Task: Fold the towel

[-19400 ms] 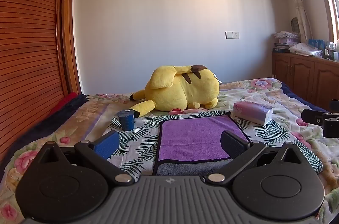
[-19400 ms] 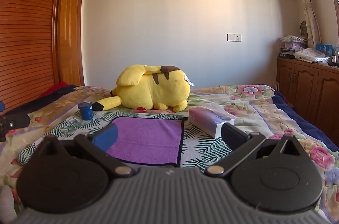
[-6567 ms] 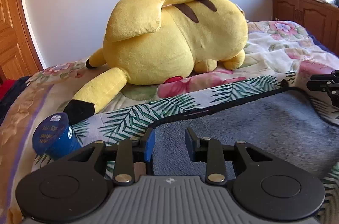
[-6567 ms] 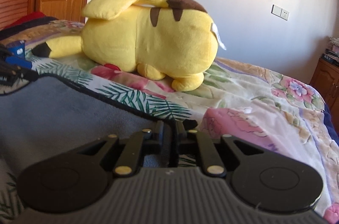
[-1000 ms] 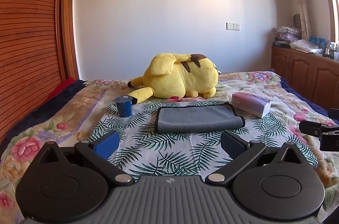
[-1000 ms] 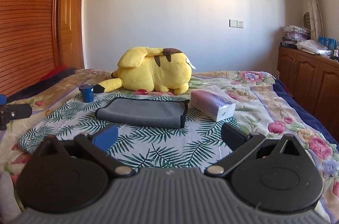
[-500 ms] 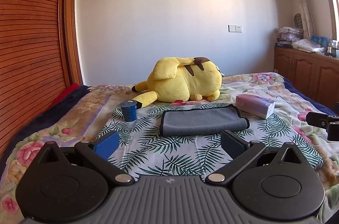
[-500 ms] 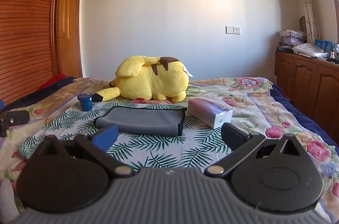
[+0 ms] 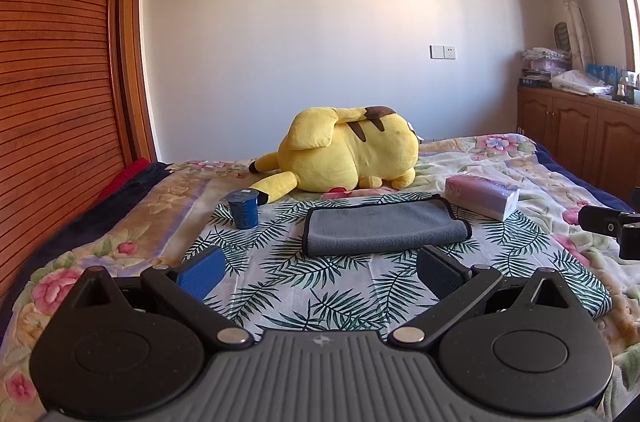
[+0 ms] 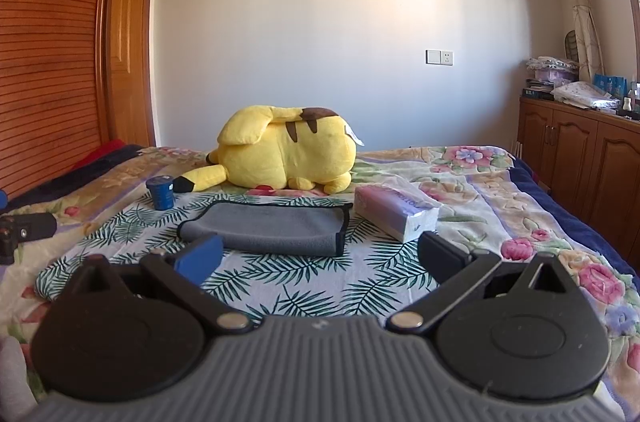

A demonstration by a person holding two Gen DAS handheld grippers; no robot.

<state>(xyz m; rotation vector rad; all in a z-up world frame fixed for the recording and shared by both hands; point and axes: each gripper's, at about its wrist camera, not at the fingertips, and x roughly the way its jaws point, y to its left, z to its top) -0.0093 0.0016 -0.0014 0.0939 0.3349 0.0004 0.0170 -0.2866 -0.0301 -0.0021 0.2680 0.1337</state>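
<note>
Towel point(image 9: 384, 228), grey side out, lying flat and doubled on the bed point(image 9: 320, 298), between cup point(image 9: 243, 208) and tissue pack point(image 9: 482, 194), just in front of the plush point(image 9: 348, 152), apart from all three. Left gripper point(image 9: 320, 274) and right gripper point(image 10: 320, 257) both hovering over the bed well short of the cloth, fingers spread wide, holding nothing. Probably one fold done and either a second, crosswise fold or a tidy finish to come. For a second fold: bring both grippers in low at one short end, one to each corner, and slide a finger under both layers before closing, so that the top layer does not peel off alone. Pinch close to the black trim, where the cloth looks stiffest. Lift only enough to clear the bed, carry the end across level, and keep both corners moving together to avoid a skewed edge. Lay the corners down onto the opposite ones, then open fully and draw straight back so that nothing drags. Mind the soft bedding, likely to let the cloth creep, and the tissue pack near the right end, easy to nudge.
</note>
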